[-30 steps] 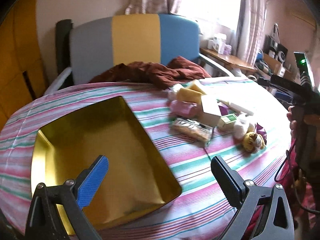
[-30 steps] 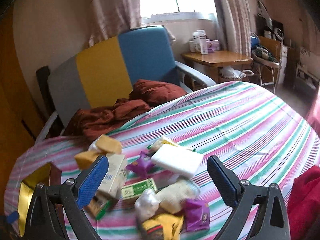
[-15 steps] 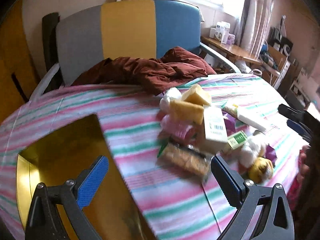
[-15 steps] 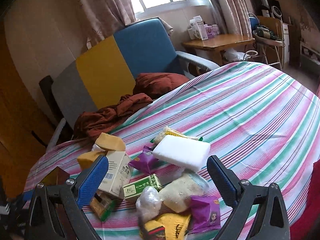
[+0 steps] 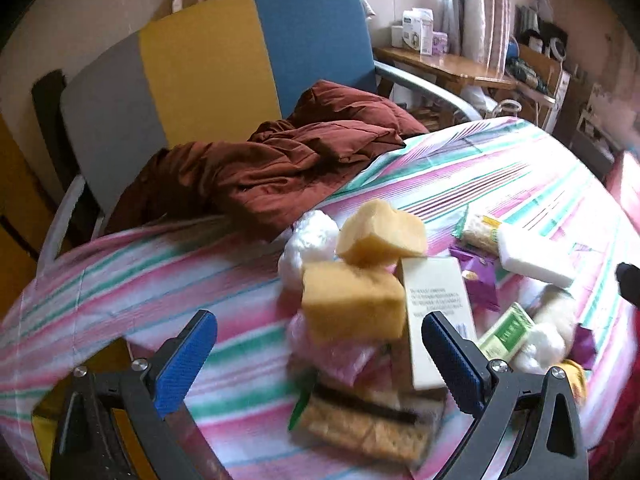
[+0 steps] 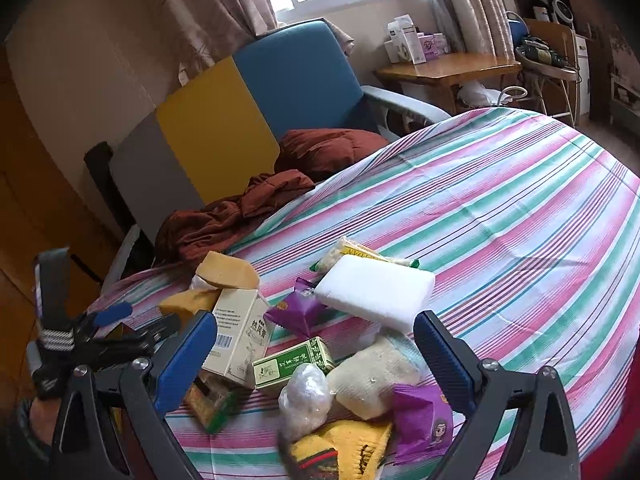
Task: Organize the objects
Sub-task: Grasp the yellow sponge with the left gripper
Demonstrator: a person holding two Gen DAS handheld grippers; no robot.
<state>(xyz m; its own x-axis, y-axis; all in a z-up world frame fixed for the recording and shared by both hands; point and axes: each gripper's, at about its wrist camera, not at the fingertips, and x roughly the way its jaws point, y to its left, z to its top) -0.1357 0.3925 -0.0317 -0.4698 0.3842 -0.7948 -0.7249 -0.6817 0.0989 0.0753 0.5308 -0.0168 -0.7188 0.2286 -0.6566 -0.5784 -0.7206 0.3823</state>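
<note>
**Left Gripper Advanced to the Pile; Both Grippers Unloaded**

Since the earlier frames, the left gripper (image 5: 319,354) has been swung from above the gold tray (image 5: 42,432) toward the pile, and only a corner of the tray is now seen at the lower left of the left wrist view. The right gripper (image 6: 315,354) has been shifted only slightly.

Left wrist view, left to right: the left gripper's jaws are spread wide and nothing is held. Between and just beyond the fingertips lie a cracker pack (image 5: 362,424), a pink bag (image 5: 340,354) and two yellow sponges (image 5: 352,306), stacked. A white box (image 5: 438,312) is found touching the right finger, with a green box (image 5: 506,332) just beside it. A white sponge (image 5: 532,258) lies further right. A brown cloth (image 5: 272,172) is draped from the chair (image 5: 208,64) onto the striped tablecloth (image 5: 160,284).

Right wrist view, left to right: the left gripper (image 6: 116,326) is seen at the pile's left edge. The right gripper's jaws are likewise fully parted and empty. Between the fingers lie the white box (image 6: 240,334), the green box (image 6: 294,362), a clear bag (image 6: 306,400) and a purple packet (image 6: 422,420); a yellow packet (image 6: 348,450) lies nearest the camera. The white sponge (image 6: 376,292) rests beyond them.
</note>
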